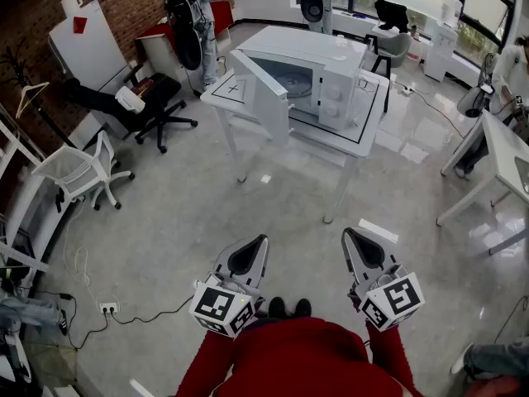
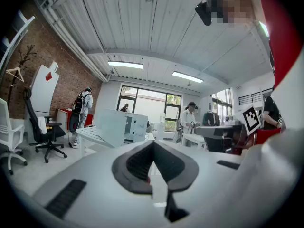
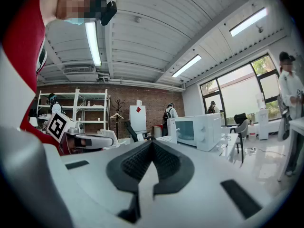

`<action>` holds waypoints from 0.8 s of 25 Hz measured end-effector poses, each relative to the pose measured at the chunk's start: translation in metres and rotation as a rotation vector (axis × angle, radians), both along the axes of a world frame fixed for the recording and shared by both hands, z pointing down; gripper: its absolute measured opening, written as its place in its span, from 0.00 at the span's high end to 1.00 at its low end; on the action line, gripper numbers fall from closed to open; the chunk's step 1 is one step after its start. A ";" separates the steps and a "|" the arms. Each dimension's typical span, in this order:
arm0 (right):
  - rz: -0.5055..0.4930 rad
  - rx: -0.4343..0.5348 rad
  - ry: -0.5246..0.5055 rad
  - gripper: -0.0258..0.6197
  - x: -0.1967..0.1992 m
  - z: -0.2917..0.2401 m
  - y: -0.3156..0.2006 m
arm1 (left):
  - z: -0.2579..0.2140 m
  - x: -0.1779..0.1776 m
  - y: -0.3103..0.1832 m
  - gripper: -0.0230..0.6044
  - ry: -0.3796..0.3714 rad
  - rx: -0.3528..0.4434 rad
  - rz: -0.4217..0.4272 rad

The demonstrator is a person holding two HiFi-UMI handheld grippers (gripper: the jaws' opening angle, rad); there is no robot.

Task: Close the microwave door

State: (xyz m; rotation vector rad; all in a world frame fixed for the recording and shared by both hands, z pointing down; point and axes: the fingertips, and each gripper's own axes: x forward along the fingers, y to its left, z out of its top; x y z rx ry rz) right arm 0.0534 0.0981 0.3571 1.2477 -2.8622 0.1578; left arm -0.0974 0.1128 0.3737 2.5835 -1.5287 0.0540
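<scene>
A white microwave (image 1: 322,77) stands on a white table (image 1: 368,126) at the far centre of the room, several steps away from me. Its door (image 1: 260,85) hangs wide open toward the left front. In the left gripper view the microwave (image 2: 136,126) shows small behind the door (image 2: 113,126). The right gripper view has the microwave (image 3: 197,131) side-on. My left gripper (image 1: 264,240) and right gripper (image 1: 346,231) are held side by side low in the head view, pointing at the table, both shut and empty.
A black office chair (image 1: 145,106) and a white chair (image 1: 78,172) stand at the left. A person with a backpack (image 1: 190,15) is behind the table. Another white table (image 1: 504,151) is at the right. A power strip (image 1: 108,308) with cables lies on the floor at the left.
</scene>
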 end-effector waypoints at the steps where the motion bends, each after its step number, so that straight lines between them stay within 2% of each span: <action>1: 0.000 -0.001 0.001 0.94 -0.001 0.000 0.000 | 0.000 -0.001 0.000 0.95 -0.001 -0.001 0.001; 13: 0.008 -0.012 0.001 0.94 0.000 0.003 0.001 | 0.005 0.000 0.000 0.95 0.002 -0.012 0.006; 20: -0.026 -0.021 -0.020 0.94 -0.002 0.007 0.001 | 0.008 0.000 -0.003 0.95 0.001 -0.024 0.002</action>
